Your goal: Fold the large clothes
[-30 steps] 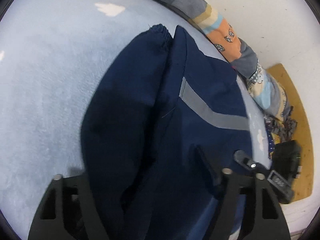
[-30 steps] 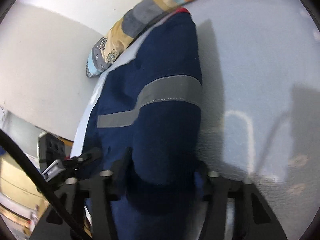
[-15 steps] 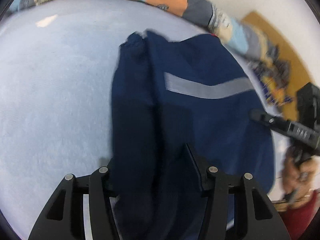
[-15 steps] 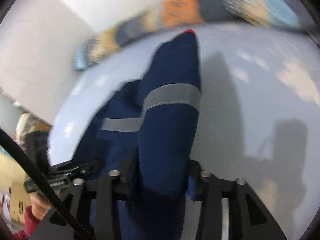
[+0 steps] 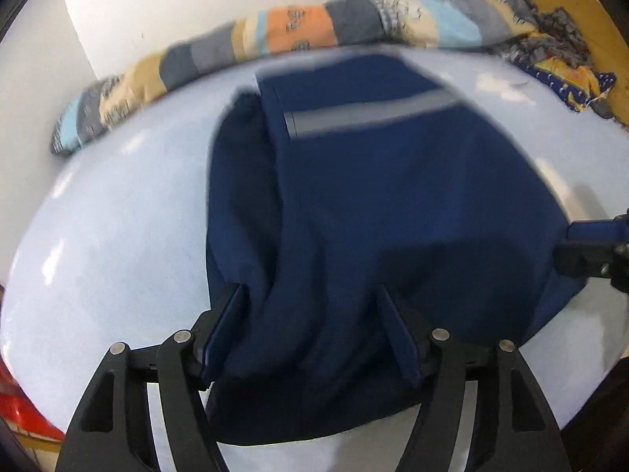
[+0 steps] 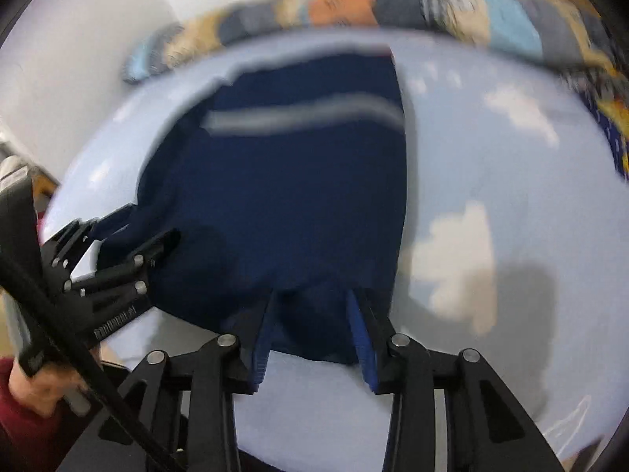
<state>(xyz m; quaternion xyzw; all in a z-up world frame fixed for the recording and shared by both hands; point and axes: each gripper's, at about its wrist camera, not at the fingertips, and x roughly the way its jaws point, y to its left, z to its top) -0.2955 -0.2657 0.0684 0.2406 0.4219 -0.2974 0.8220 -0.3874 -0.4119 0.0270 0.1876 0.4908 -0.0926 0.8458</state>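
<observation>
The dark navy fabric garment with a grey reflective stripe (image 5: 393, 204) lay spread on the pale blue bed sheet (image 5: 102, 236), its striped end toward the far edge of the bed and its near hem gathered at the near edge. The left tool (image 5: 310, 322) had just been opening its jaws, which stood fairly wide around a bunched fold of the near hem; whether the pads pressed on the cloth could not be told. The right tool (image 6: 314, 326) had just been closing, its jaws narrower, with a thick wad of the hem's right part between its blue-padded fingers (image 6: 359, 334), apparently pinched.

The garment looked soft, limp and fairly heavy, a matte woven or fleecy cloth that sagged and rumpled where gathered. It would likely drape and drag on the sheet rather than slide cleanly. The best hold seemed to be at the two near hem corners, taken through all layers so none slipped free during a fold toward the stripe.

Along the far edge of the bed ran a rolled patchwork blanket in orange, grey, tan and light blue (image 5: 306, 27), soft and lumpy. The sheet looked smooth, with pale cloud shapes printed on it.
</observation>
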